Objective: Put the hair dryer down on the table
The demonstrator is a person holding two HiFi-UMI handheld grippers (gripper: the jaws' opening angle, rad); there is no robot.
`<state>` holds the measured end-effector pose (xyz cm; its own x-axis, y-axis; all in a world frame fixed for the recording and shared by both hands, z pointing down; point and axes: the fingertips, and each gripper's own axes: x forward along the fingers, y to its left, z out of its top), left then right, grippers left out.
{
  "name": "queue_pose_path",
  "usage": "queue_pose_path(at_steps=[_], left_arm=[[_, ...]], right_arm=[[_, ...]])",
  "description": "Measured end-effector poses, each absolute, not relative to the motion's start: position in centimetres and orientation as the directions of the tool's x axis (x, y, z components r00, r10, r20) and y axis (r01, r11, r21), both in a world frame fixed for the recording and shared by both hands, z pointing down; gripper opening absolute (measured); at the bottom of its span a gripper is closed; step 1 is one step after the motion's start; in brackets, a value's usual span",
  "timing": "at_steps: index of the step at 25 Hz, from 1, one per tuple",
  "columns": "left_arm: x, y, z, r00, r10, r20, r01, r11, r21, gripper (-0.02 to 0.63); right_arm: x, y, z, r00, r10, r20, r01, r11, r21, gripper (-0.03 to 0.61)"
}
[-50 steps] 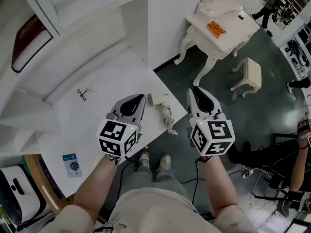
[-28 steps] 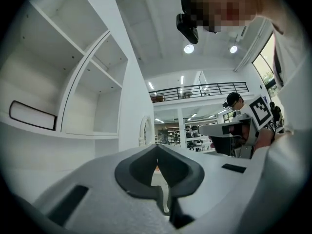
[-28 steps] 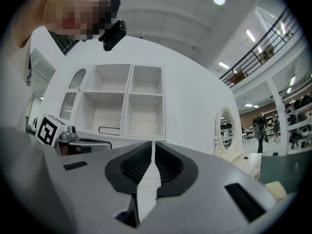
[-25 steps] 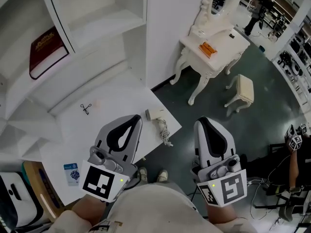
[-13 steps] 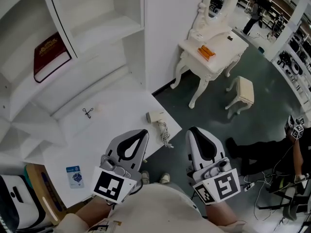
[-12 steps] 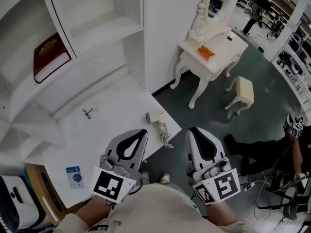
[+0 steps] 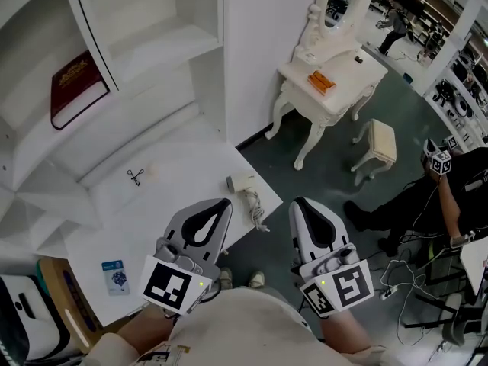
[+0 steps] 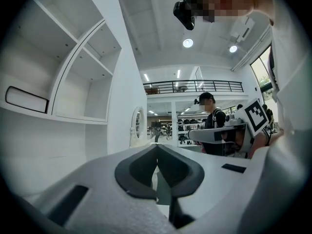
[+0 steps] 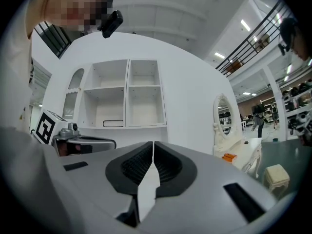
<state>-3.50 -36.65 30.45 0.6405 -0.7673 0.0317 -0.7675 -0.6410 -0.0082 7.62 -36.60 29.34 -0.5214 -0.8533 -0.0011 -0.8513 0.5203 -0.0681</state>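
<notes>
A small white hair dryer point(image 7: 242, 183) lies on the white table point(image 7: 175, 197) by its right edge, its coiled cord point(image 7: 255, 210) trailing toward me. My left gripper point(image 7: 223, 202) hovers close to my body, over the table's near edge, shut and empty. To its right my right gripper point(image 7: 299, 203) is held off the table over the dark floor, also shut with nothing between the jaws. In the left gripper view the left gripper point(image 8: 157, 146) points level across the room, and in the right gripper view the right gripper point(image 9: 152, 144) faces the white shelves.
Small black scissors point(image 7: 135, 176) lie far back on the table and a blue card point(image 7: 113, 276) near its left front. A dark red book point(image 7: 72, 88) leans in the shelf unit. A white dressing table point(image 7: 332, 78), a stool point(image 7: 380, 145) and a seated person point(image 7: 427, 204) are on the right.
Both grippers have drawn back from the table toward my body and tilted up to level. The hair dryer stays put. A person has come into view at the right.
</notes>
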Motion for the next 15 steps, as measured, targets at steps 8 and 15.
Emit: queue_pose_path(at_steps=[8, 15], left_arm=[[-2.94, -36.04, 30.45, 0.655, -0.755, 0.043, -0.756, -0.655, 0.009, 0.014], [-2.74, -35.68, 30.4, 0.654, -0.755, 0.043, -0.756, -0.653, 0.031, 0.014]], right_arm=[[7.77, -36.07, 29.15, -0.529, -0.849, 0.0, -0.847, 0.528, -0.068, 0.023], [7.76, -35.89, 29.25, -0.539, -0.842, 0.011, -0.841, 0.537, -0.071, 0.02]])
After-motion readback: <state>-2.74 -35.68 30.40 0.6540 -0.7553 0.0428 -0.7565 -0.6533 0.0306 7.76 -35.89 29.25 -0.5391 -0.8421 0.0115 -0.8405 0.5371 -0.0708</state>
